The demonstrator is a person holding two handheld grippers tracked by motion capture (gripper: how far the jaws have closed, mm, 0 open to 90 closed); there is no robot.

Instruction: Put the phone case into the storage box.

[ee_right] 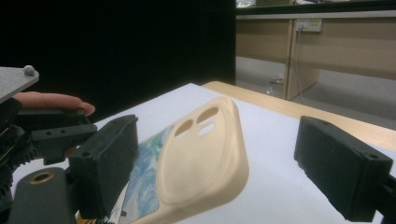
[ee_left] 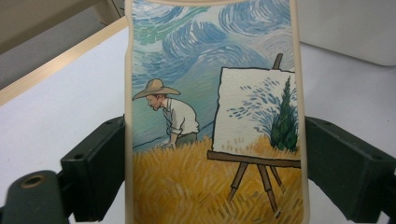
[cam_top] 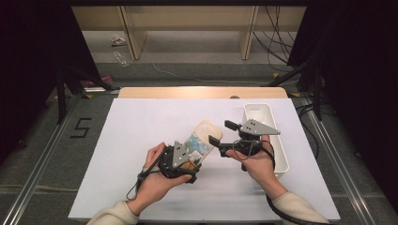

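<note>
A cream phone case (cam_top: 204, 134) with a painted picture of a man and an easel on its face lies tilted over the white table. In the left gripper view the phone case (ee_left: 196, 93) runs up between the two black jaws, and my left gripper (ee_left: 215, 128) is shut on its long sides. My left gripper (cam_top: 190, 164) holds the case's near end. My right gripper (cam_top: 222, 132) stands open around the far end with the camera holes. There the phone case (ee_right: 205, 158) lies close to the left jaw and well apart from the right jaw of my right gripper (ee_right: 224, 156).
A white rectangular tray (cam_top: 281, 150) stands at the table's right side, just behind my right hand. The white table cover (cam_top: 141, 131) ends in a wooden edge (cam_top: 202, 92) at the back. Dark curtains flank the table.
</note>
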